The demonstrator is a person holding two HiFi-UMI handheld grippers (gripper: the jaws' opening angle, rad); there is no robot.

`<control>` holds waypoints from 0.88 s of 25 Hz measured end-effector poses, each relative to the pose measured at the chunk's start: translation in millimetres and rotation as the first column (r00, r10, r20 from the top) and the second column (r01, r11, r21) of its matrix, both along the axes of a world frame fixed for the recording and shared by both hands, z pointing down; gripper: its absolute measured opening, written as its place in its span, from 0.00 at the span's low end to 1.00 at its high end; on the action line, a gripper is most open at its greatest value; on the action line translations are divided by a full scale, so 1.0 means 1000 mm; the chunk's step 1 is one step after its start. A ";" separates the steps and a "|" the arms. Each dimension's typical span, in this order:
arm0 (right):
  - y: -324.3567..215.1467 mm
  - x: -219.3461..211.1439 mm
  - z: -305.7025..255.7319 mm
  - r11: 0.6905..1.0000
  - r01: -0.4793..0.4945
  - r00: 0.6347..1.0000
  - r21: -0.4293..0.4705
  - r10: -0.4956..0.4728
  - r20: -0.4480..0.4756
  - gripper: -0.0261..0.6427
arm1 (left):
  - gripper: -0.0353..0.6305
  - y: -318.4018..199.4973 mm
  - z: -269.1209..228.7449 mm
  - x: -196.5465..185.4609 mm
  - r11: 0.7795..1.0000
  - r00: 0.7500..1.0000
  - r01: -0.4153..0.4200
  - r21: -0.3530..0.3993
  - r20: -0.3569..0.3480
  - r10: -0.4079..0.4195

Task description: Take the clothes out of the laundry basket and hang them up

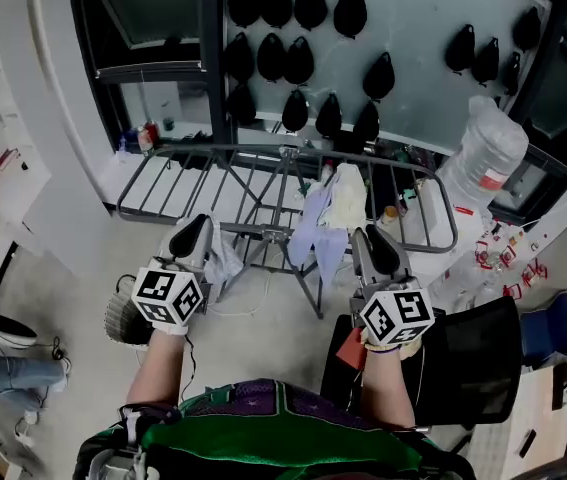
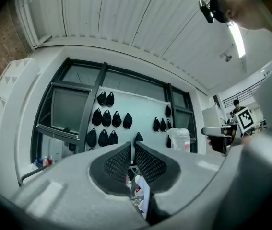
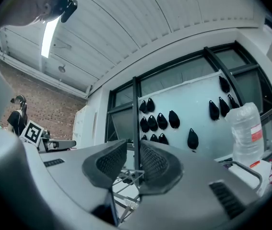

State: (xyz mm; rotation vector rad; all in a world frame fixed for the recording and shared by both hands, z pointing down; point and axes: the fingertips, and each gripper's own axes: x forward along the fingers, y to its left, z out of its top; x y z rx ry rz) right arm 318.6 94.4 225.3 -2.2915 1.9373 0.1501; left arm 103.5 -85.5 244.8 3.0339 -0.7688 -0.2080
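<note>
Hovering before drying rack (image 1: 225,149), left gripper (image 1: 192,234) fingers nearly together, right gripper (image 1: 379,248) fingers slightly apart

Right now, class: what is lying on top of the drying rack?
A lavender garment and a cream garment hang over the drying rack near its middle. The rails under them are covered; whether anything smaller lies beneath cannot be seen.

The person wears a green fabric top (image 1: 263,443) with a purple panel across the chest, and pale fabric gloves (image 1: 170,329). The left gripper (image 1: 195,230) and the right gripper (image 1: 376,240) are smooth grey shells with black mesh-textured pads (image 2: 117,164). Each carries a white cube with black square markers (image 1: 168,295). A thin dark cable (image 1: 189,363) runs beside the left forearm.
</note>
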 end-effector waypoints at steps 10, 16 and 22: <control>-0.023 -0.035 -0.005 0.998 -0.065 0.998 0.022 0.065 -0.011 0.04 | 0.08 -0.025 -0.005 -0.032 0.999 0.999 -0.042 0.022 -0.016 0.043; -0.036 -0.045 -0.005 0.996 -0.093 0.995 0.010 0.093 -0.020 0.04 | 0.08 -0.037 -0.006 -0.049 0.999 0.999 -0.029 0.033 -0.013 0.029; -0.048 -0.059 -0.005 0.997 -0.079 0.996 -0.004 0.079 -0.030 0.04 | 0.08 -0.052 0.000 -0.065 1.000 1.000 -0.008 0.025 -0.018 0.008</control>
